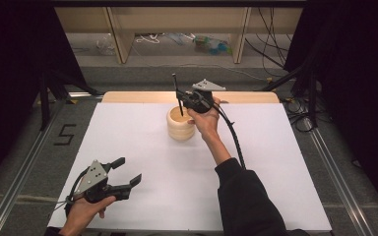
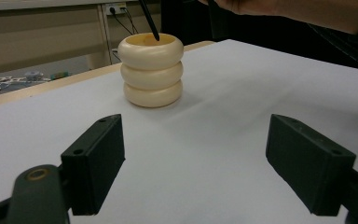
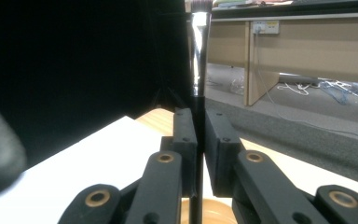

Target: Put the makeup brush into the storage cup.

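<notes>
Grey floor [image 1: 187, 73] across the top of the frame, wooden bench legs [image 1: 120, 42] upper centre, black curtains [image 1: 10, 73] both sides.

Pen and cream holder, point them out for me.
pen [image 1: 177, 93], high view, on its upper shaft
cream holder [image 2: 151, 77], left gripper view, on its middle ring

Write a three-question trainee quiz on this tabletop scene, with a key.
1. True or false: the right gripper is clamped on a thin black pen.
2. Where does the pen's lower tip point?
A. into the cream ringed holder
B. onto the bare white table
C. at the left gripper
3. How do the left gripper's jaws stand?

Key:
1. True; its pads grip the upright pen.
2. A.
3. Wide open, nothing between them, low over the table near the person's edge.
</notes>
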Tool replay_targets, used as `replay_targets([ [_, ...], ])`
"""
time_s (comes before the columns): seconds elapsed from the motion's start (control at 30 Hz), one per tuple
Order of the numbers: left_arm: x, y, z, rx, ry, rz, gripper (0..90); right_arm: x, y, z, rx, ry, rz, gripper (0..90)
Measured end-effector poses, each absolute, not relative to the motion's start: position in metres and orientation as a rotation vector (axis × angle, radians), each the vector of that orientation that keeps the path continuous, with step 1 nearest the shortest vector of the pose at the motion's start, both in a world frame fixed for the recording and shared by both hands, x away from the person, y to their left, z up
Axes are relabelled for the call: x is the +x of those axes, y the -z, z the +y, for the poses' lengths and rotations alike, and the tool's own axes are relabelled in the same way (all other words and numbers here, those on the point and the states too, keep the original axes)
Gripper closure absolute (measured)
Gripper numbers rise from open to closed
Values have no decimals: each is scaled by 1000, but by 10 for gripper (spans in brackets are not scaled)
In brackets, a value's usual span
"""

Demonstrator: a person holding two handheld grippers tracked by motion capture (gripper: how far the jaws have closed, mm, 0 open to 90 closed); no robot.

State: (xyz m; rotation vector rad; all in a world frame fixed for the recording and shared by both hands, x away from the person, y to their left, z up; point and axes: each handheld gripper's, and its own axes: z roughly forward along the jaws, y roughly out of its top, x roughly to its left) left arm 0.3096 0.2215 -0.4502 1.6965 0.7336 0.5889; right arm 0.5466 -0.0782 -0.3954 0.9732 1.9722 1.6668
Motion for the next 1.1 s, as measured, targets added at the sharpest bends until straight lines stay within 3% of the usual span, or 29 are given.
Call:
replay_targets([
  [1.1,310,450,223,1706,-595,725,193,545,430,-82,1011,-1623,2020,837],
])
